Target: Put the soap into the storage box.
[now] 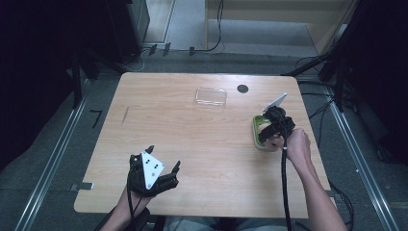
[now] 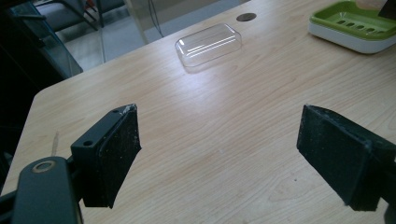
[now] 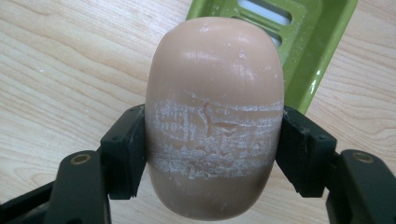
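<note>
At the table's right side: the right gripper point(image 1: 271, 126) holds the soap point(image 3: 214, 121) over the near end of the dish point(image 1: 258, 131)
Soap: a pinkish oval bar, pinched across its middle by the two black jaws; a scuffed white band runs across it at jaw level
Soap's long axis: runs away from the camera, along the jaws, with its far end toward 12 o'clock in the right gripper view
Key relation: the dish point(image 3: 299, 42) lies past the soap at about 1 o'clock in that view — the green slotted tray shows above and right of the bar, with bare wood under the jaws
Judgement: the bar looks to be headed into the dish or just lifted out; I cannot tell which
Right hand point(image 1: 294, 144): wrapped on the gripper's handle, forearm coming up from 5 o'clock in the high view, gripper pointing toward 11
Left gripper point(image 1: 159, 174): near the table's front edge at about 7 o'clock, well apart from the dish — jaws spread wide on nothing
Lid point(image 2: 208, 44): a clear cover, lying on the wood at 12 o'clock from the left jaws, far from them; the dish point(image 2: 355, 28) sits at 2 o'clock
Nearer hand: the right one for the dish
</note>
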